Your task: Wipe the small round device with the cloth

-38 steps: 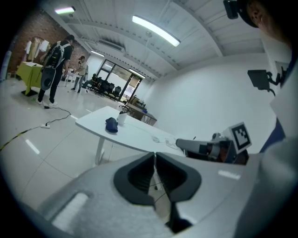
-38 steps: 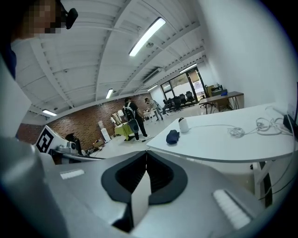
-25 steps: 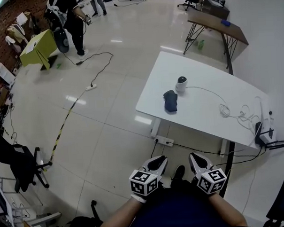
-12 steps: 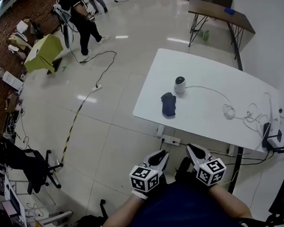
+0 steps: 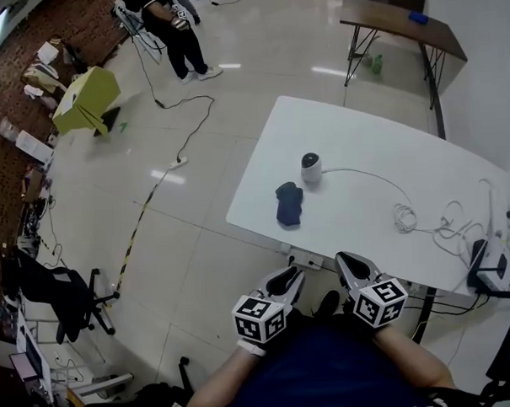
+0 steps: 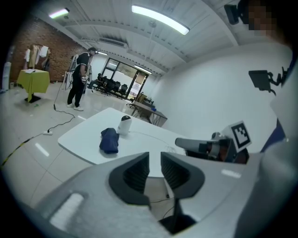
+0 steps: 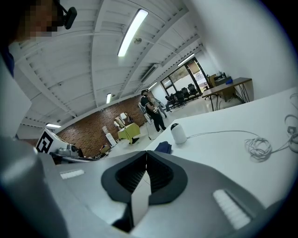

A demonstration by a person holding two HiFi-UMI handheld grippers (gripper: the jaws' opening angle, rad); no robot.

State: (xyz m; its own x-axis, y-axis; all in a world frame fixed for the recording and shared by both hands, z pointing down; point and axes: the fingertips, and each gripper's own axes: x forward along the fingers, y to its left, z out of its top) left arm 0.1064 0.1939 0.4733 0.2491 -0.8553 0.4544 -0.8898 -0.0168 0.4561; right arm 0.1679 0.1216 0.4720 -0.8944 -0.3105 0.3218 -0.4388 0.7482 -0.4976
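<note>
Small round device [image 5: 311, 166] stands on a white desk [image 5: 379, 151], its cable [image 5: 403, 217] trailing off to a loose coil. The dark blue cloth [image 5: 288, 203] lies crumpled just beside it. The left hand-held gripper [image 5: 284, 279] and the right hand-held gripper [image 5: 351, 263] are held low against the person's body, short of the desk's near edge, aimed forward and slightly down. The left one's jaws stand a little apart, having just been opening, with nothing between them. The right one's are pressed together, empty.
</note>
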